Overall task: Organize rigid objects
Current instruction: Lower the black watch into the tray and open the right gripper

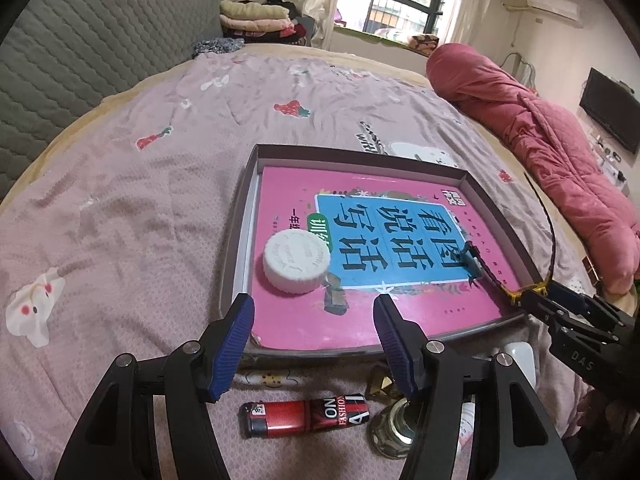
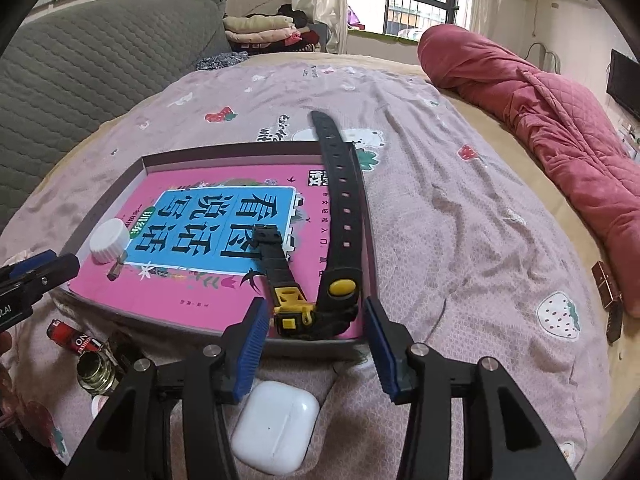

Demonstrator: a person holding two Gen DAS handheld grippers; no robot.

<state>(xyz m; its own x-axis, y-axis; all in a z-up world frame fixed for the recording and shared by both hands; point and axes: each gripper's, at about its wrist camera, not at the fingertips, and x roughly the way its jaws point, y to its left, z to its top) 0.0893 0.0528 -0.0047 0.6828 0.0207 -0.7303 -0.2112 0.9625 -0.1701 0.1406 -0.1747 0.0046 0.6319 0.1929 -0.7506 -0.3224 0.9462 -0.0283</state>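
Note:
A shallow brown box [image 1: 240,216] [image 2: 136,168] lies on the bed with a pink book inside. A white round cap [image 1: 296,260] [image 2: 107,241] rests on the book. A black and yellow watch [image 2: 316,300] lies at the box's near right corner, its strap running up over the rim; it shows thin in the left wrist view [image 1: 520,290]. My right gripper [image 2: 314,340] is open, its pads either side of the watch without touching. My left gripper [image 1: 314,344] is open and empty at the box's near edge, above a red lighter [image 1: 304,418].
Near the box's front edge lie the red lighter [image 2: 72,340], a small glass jar [image 1: 394,430] [image 2: 96,374] and a white earbud case [image 2: 276,426]. A small brown box [image 2: 606,280] lies at the right. A pink quilt [image 2: 540,120] is heaped along the right side.

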